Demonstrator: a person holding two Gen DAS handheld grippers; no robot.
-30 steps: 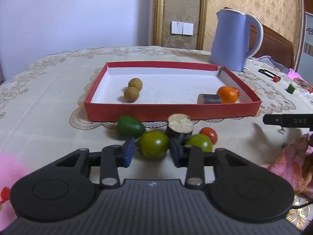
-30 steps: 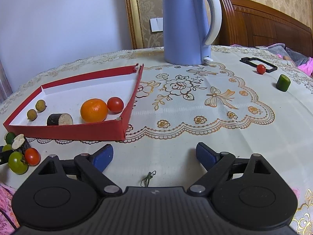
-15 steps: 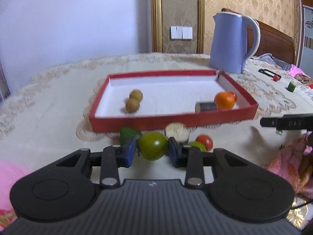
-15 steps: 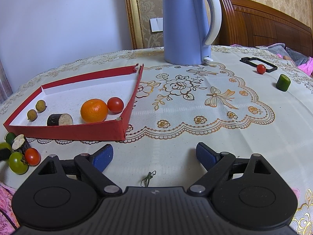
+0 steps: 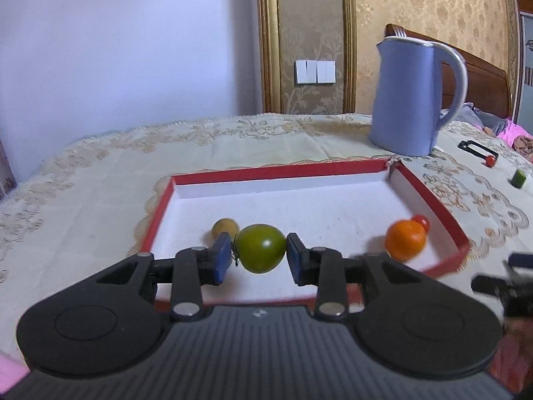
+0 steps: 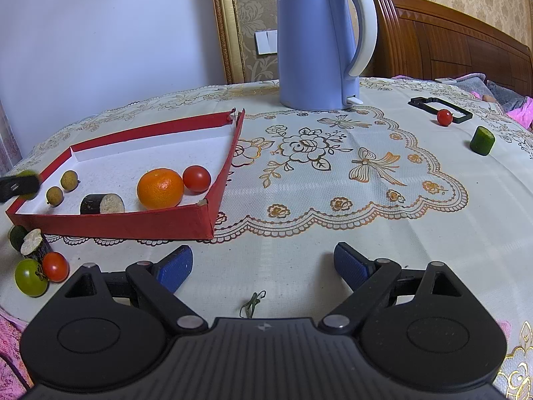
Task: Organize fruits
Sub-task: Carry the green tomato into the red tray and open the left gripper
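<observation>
Progress is judged at about halfway. A round green tomato (image 5: 261, 248) is clamped between the blue pads of the left gripper (image 5: 259, 257) and held over the near edge of the shallow red cardboard tray (image 6: 110, 225), not yet released. An orange mandarin (image 6: 160, 188), a red cherry tomato (image 6: 196, 178), two small tan longans (image 6: 62, 186) and a dark cut cylinder (image 6: 101, 204) are already inside. The right gripper (image 6: 263, 265) is spread wide and empty. Several pieces (image 6: 36, 266) are left by the tray's near left corner, and two more (image 6: 463, 128) near the tablecloth's far right edge.
</observation>
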